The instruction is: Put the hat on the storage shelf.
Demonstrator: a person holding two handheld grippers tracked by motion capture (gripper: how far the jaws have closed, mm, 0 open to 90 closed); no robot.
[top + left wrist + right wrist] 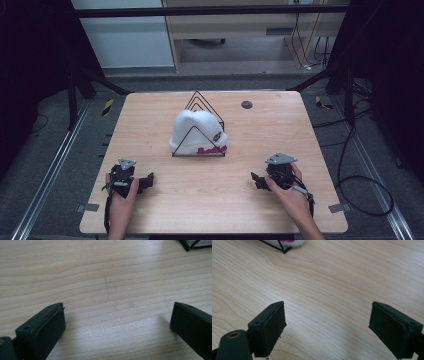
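Hat: a white knit beanie (196, 131) with pink lettering on its cuff sits in the middle of the wooden table (165, 200), lodged in a black wire rack (204, 106) of triangular loops; one loop crosses in front of the cuff.
Left gripper: the left gripper (145, 182) rests low over the near left of the table, well apart from the hat. In the left gripper view its jaws stand wide apart with only bare wood between them.
Right gripper: the right gripper (257, 181) sits at the near right, its jaws likewise spread wide and holding nothing; the right gripper view catches a corner of the rack and a bit of pink at the top edge.
Step in hand: probably the reach toward the hat, neither hand having closed in yet.
Doing it well: bring both grippers in from either side, pinch the thick cuff rather than the soft crown, and lift upward so the knit slides free of the front loop without dragging the light rack.
Unclear: whether the hat is hooked over a wire or just wedged between loops, I can't tell.
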